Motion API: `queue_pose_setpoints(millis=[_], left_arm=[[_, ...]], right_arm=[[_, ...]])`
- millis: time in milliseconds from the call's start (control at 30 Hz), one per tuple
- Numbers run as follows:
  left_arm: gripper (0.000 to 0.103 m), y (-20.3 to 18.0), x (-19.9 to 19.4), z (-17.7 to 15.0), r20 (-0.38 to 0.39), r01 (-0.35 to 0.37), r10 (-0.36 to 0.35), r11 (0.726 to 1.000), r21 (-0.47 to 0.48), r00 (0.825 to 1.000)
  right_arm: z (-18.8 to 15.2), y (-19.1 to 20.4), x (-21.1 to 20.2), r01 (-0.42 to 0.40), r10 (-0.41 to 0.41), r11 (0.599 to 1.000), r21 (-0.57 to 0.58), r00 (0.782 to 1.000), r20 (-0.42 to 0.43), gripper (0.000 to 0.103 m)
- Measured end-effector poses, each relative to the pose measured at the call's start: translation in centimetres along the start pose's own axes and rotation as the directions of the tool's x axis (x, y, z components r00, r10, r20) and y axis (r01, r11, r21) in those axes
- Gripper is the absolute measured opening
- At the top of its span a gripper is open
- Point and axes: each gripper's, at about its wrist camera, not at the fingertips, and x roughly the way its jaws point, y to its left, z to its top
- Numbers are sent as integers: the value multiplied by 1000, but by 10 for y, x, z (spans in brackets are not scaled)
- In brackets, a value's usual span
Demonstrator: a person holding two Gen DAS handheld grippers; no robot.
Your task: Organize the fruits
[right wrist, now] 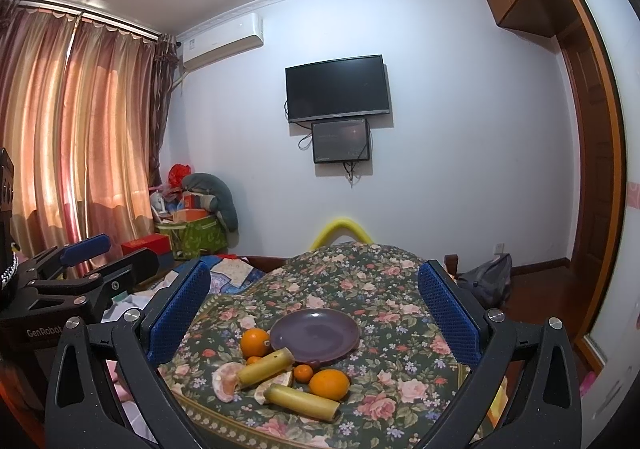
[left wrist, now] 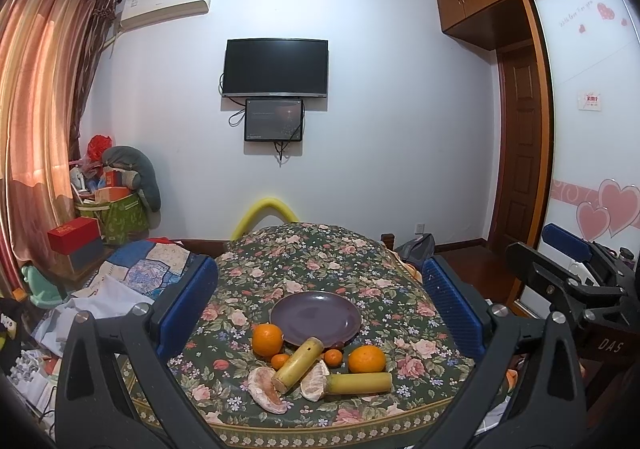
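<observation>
With its blue pads spread wide and nothing between them, the left gripper (left wrist: 320, 309) hangs above the near edge of a flowered cloth (left wrist: 360, 261), touching none of the fruit. Straight ahead of it and below its fingertips lies a purple plate (left wrist: 316, 317), bare on top. Just nearer than the plate, toward the left finger, sits an orange (left wrist: 267, 340); a second orange (left wrist: 367, 359) sits toward the right finger, with two small tangerines (left wrist: 280, 361) (left wrist: 333, 357) between them. One yellow cane stick (left wrist: 298, 366) points away from the gripper with its long axis tilted up and to the right, its far end at the plate's rim. The other cane stick (left wrist: 359, 383) lies crosswise, its long axis running left to right. A peeled citrus piece (left wrist: 264, 389) rests to the left of the near stick's cut end, and another peeled piece (left wrist: 316, 381) lies between the two sticks. The right gripper (right wrist: 314, 313) is likewise wide open and holds nothing, hovering over the same cloth with the plate (right wrist: 316, 333) ahead of it. From its side the crosswise stick (right wrist: 302, 401) lies nearest, slanting down to the right, beside the orange (right wrist: 329, 385).
</observation>
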Motion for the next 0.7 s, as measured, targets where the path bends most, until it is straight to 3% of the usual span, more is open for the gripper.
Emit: queue_pose_setpoints(millis=[433, 700], left_arm=[[103, 1, -1, 1, -4, 2, -2, 1000, -2, 1000], [103, 7, 13, -3, -46, 5, -5, 1000, -2, 999]], right_arm=[[-4, 3, 2, -1, 1, 1000, 2, 1000, -8, 103], [-9, 2, 12, 15, -15, 1000, 0, 999, -41, 103]])
